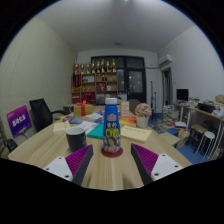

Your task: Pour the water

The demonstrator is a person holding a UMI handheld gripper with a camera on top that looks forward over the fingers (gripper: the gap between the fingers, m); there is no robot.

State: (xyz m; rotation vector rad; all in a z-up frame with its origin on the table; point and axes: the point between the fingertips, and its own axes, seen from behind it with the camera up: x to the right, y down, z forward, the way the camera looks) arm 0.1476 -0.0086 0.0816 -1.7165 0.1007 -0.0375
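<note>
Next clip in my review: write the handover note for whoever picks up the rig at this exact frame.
Hand-held gripper: open, holding nothing.
Bottle: upright on the wooden table, just ahead of the fingers, centred between them.
Dark cup: upright on the table, left of the bottle.
Done: gripper lined up with the bottle.
Left: grasp the bottle, pour into the cup. Whether the cup holds water cannot be seen.

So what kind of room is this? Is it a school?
Probably an office or lab, not a classroom. There's a long wooden table, a shelf against the far wall, and a black office chair. The gripper is open, with a bottle standing just ahead of its fingers.
</note>
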